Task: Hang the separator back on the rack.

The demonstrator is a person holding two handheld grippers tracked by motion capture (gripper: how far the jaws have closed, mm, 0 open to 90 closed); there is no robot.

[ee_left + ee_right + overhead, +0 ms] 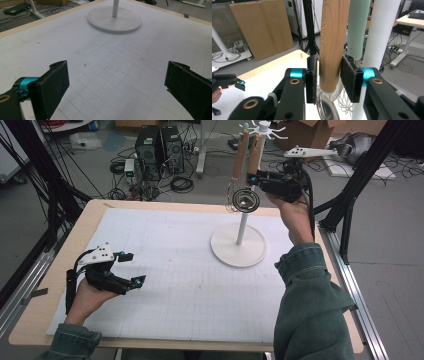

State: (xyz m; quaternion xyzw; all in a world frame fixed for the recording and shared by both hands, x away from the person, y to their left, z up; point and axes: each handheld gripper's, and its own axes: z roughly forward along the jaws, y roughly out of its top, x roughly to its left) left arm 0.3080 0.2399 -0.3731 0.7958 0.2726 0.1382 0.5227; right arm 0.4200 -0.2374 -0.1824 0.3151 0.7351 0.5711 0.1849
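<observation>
At the lower left of the high view, the left tool (129,268) rests low over the white gridded surface (175,285), jaws spread wide with nothing between them. Right of centre stands the white stand (238,251). In the upper right, the right tool (253,179) grips the wooden-handled whisk (255,152) hanging from the stand, beside a second whisk (240,155).
</observation>
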